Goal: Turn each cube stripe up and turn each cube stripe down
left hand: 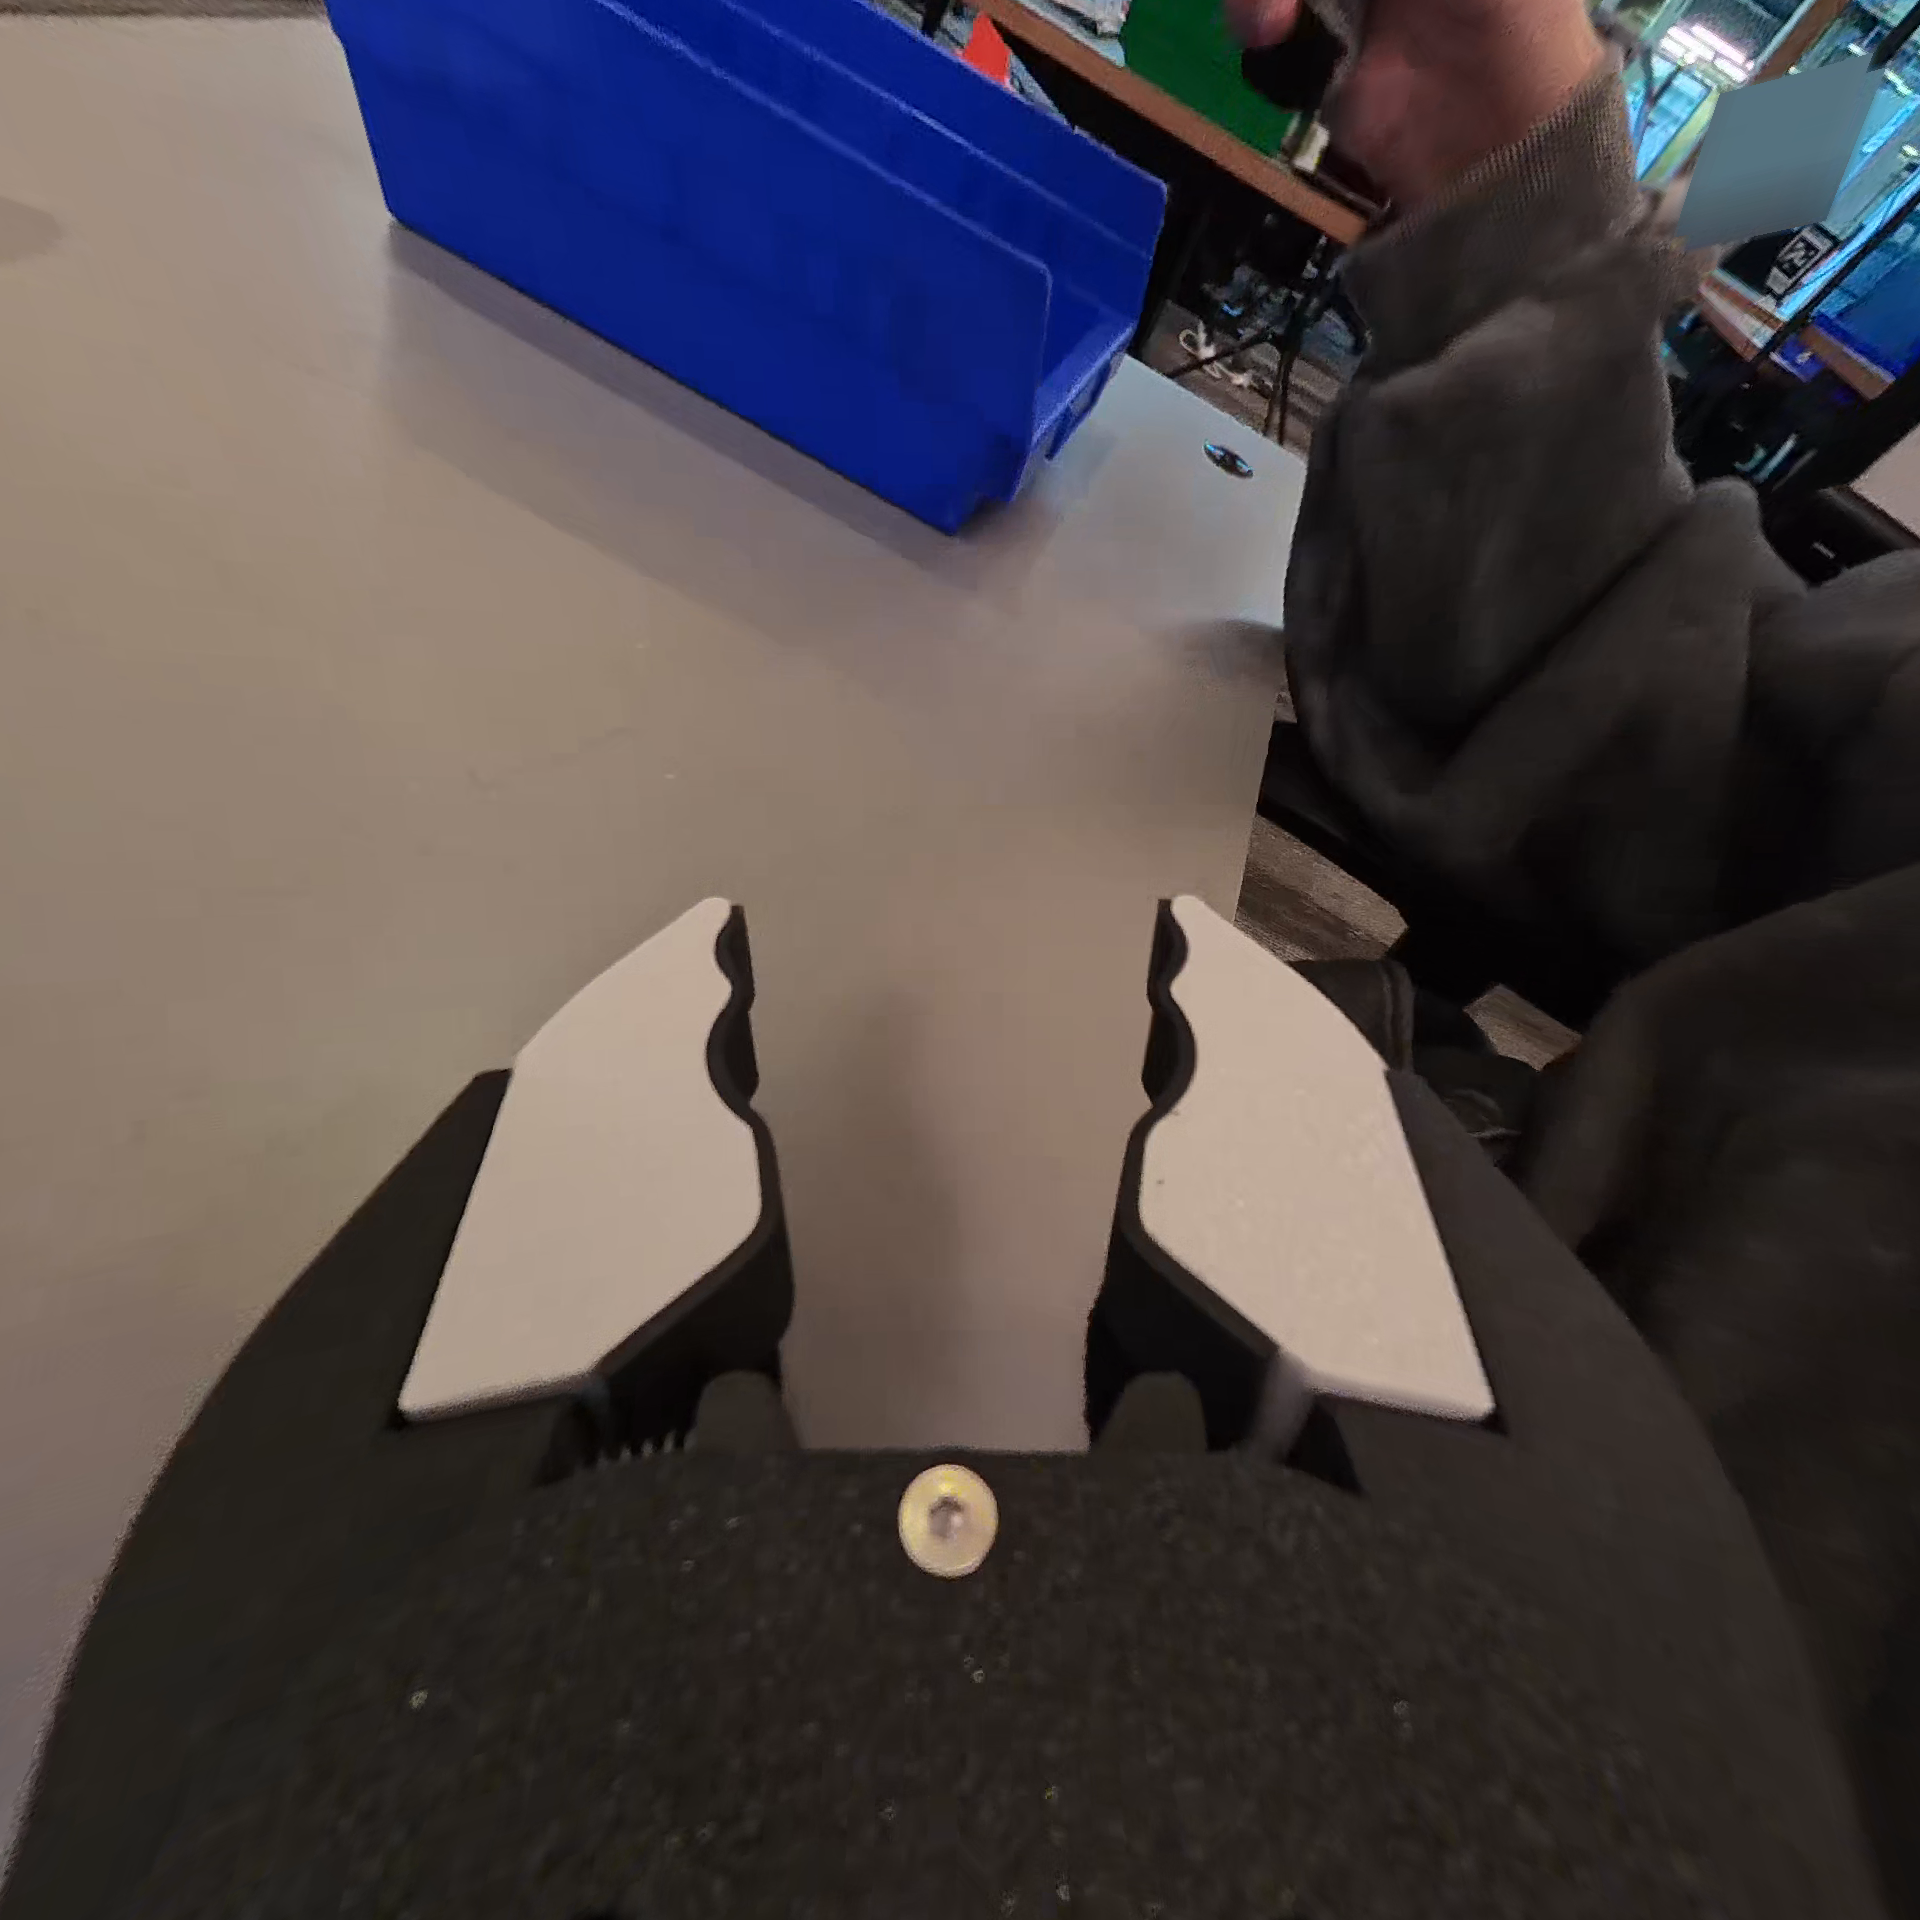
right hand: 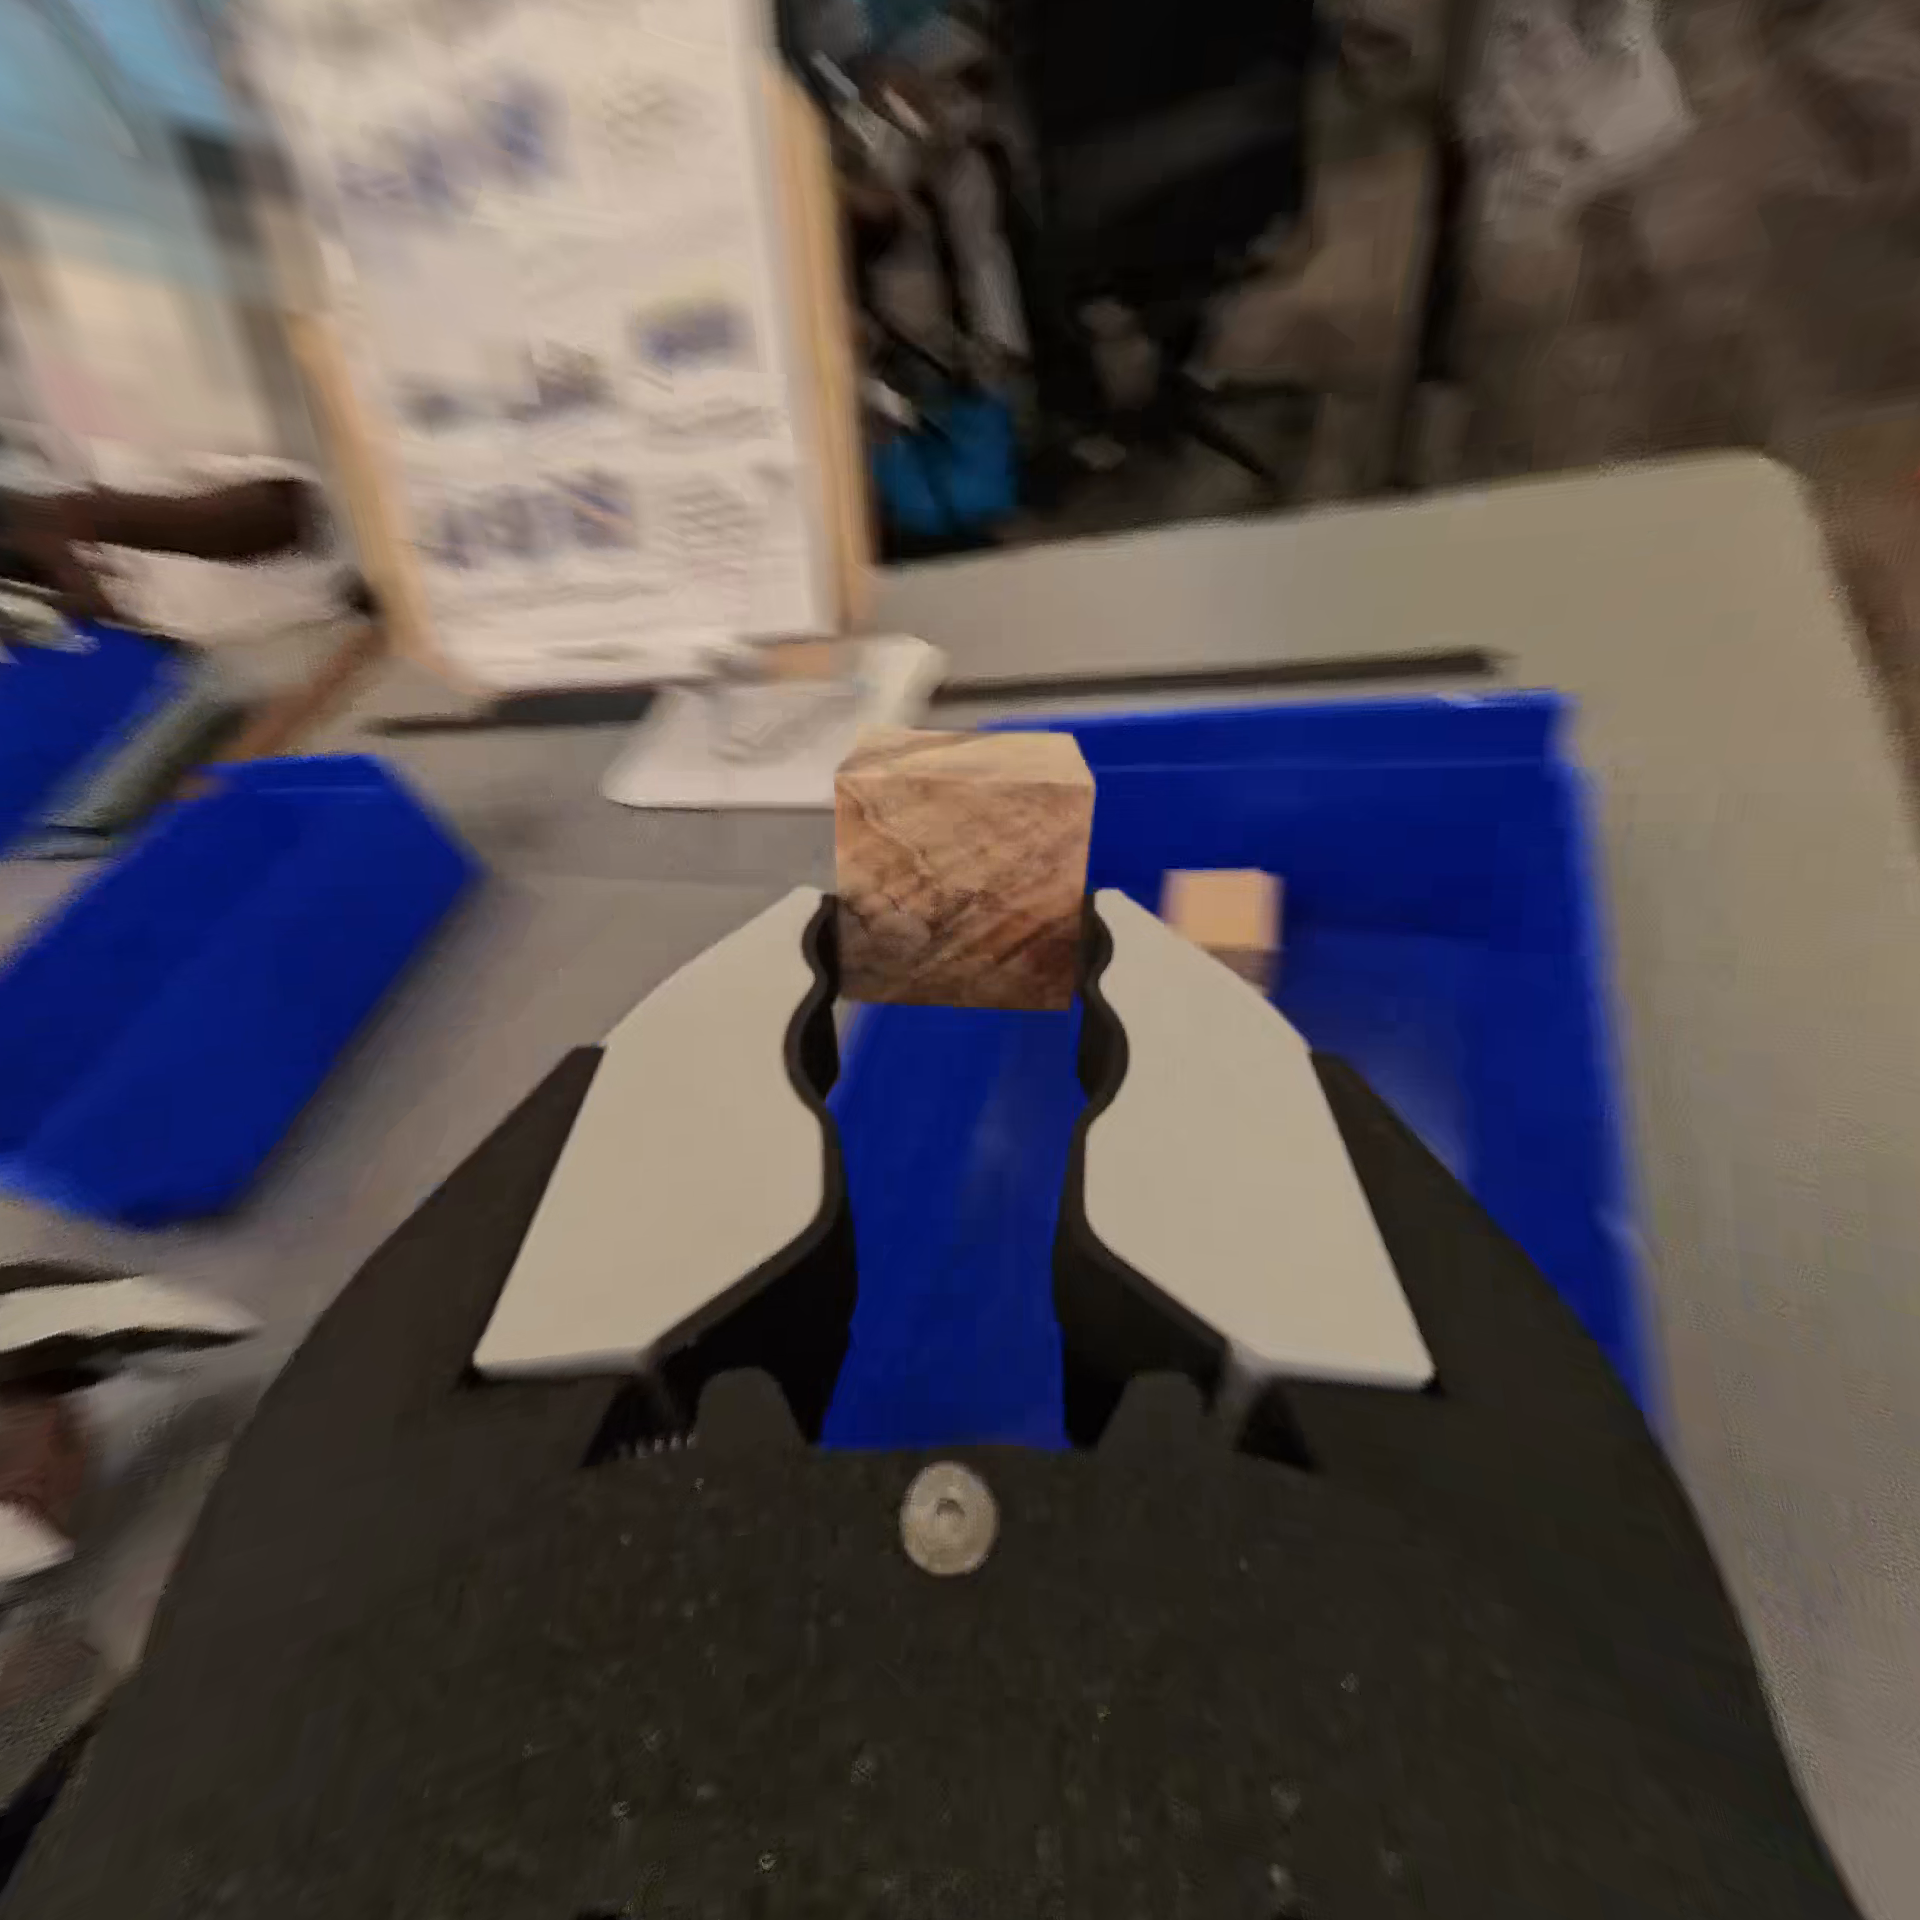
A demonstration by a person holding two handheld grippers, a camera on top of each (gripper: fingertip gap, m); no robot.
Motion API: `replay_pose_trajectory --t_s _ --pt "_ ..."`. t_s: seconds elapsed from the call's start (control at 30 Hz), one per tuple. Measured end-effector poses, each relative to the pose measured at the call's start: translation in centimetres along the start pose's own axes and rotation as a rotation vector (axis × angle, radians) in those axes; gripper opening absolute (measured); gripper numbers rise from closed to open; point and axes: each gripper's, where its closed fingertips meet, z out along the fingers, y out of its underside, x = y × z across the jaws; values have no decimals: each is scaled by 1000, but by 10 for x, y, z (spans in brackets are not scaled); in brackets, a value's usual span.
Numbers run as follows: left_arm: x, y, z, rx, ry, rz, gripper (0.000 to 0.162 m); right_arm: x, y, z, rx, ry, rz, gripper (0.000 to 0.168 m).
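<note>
Mid-carry: my right gripper [right hand: 961,914] pinches the grained wooden cube [right hand: 961,868] above the blue plastic bin [right hand: 1455,831]; my left gripper [left hand: 948,914] hangs spread, empty. Next I'd rotate it, stripe unseen.

We've got open tabletop [left hand: 364,675] in front of the blue bin [left hand: 748,239]; a dark sleeve [left hand: 1507,540] blocks its right side.
</note>
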Motion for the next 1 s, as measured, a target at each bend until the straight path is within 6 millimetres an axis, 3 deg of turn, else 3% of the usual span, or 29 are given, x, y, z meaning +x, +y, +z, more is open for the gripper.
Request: replay_pose_trajectory --t_s 0.1,0.23,0.53,0.67,0.73,0.8,0.87,0.93,1.0 --pt "-1 3 2 -11 25 -39 72 66 25 32 -313 249 -23 43" --pt "2 0 -3 -3 47 -48 71 115 76 72 -685 430 -41 43" --pt "3 9 -1 -60 -10 55 72 144 122 99 -971 495 -56 44" --pt "12 11 2 -67 22 65 73 144 119 102 -941 472 -59 44" --pt "13 9 2 -60 31 58 74 145 110 91 -930 517 -112 55" --pt "11 8 0 -51 27 46 74 134 87 75 -841 540 -169 59" --pt "7 5 -2 -33 8 40 74 101 57 60 -655 491 -222 53" --pt "2 1 -4 -14 -12 36 73 38 35 54 -420 300 -265 51" --pt "-3 -2 -7 5 -34 34 73 -49 36 48 -196 -30 -310 50"
